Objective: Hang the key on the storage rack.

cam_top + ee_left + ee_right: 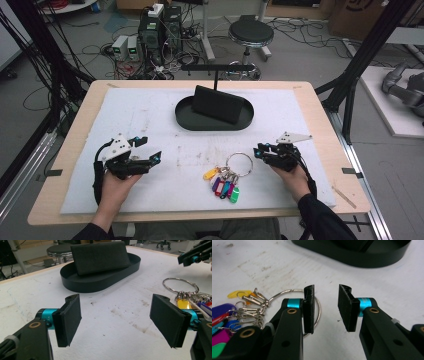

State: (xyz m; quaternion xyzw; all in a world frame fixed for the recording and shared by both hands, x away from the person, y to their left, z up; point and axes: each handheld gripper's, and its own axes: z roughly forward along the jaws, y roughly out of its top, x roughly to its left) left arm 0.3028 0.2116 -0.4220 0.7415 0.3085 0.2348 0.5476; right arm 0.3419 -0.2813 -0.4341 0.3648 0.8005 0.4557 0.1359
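clearly the key ring (239,164) is the thing nearest both hands, and it lies much closer to the right gripper (258,151) than to the left gripper (152,159). in the high view the big steel ring sits just beside the right gripper's tips, toward the middle of the worktop (80,107), with its bunch of coloured plastic tags (224,186) trailing back toward the person. so the long axis of the bunch runs from the ring, farther out, down to the tags at the near edge of the white foam mat (150,120).

in the right gripper view one pad (309,308) already stands over the ring's wire rim, the jaws parted by a modest gap with nothing between them. the left gripper's jaws are spread wide and hold nothing; its flat black pads (71,318) look rubbery and slightly grained.

the ring is thin, shiny metal lying flat, so i judge it hard to pinch from above. the tags are smooth plastic on small metal clips. well apart, at the far middle, an oval black tray (185,117) holds a matte black rectangular case (217,104) leaning at a tilt.
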